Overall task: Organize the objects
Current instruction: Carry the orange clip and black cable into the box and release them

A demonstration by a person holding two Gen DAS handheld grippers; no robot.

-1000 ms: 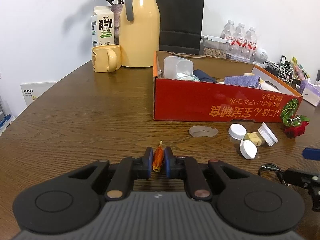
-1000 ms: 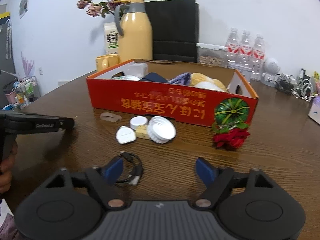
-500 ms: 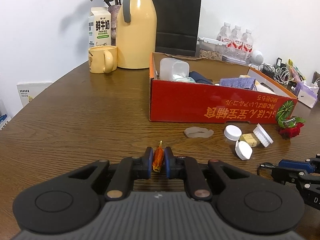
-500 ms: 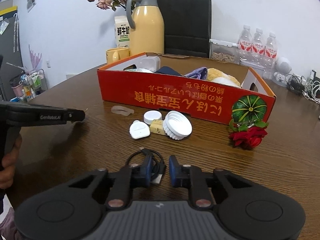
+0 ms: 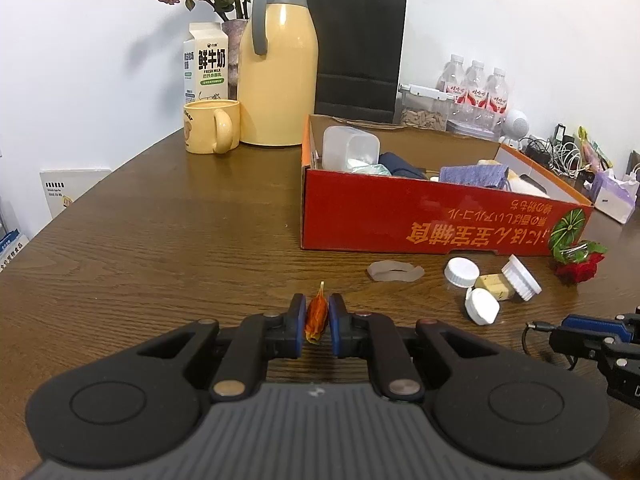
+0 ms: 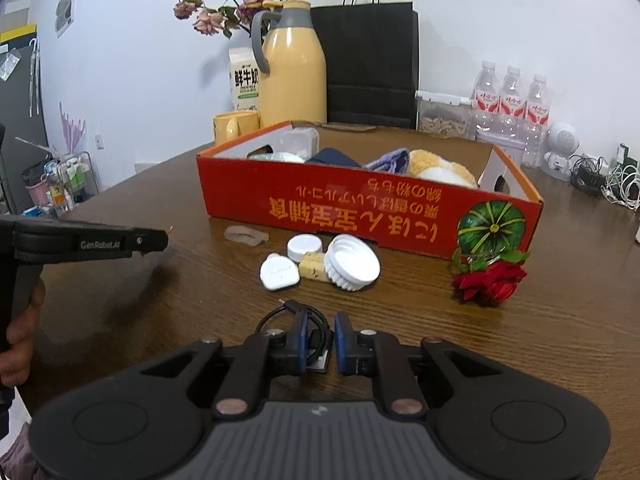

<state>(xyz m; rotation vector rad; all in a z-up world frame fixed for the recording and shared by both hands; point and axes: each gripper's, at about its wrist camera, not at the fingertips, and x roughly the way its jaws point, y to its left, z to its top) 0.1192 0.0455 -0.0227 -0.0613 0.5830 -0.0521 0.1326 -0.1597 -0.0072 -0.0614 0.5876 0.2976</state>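
the left gripper is nearly closed, pinching a small orange dried petal above the wooden table. the right gripper has just closed around a coiled black cable on the table.

Lived-in room, part home and part office, around a round wooden desk. Yellow thermos jug, matching mug, milk carton and vase of dried roses against a white wall. Bottled water, tangled charger cables and a black paper bag behind.
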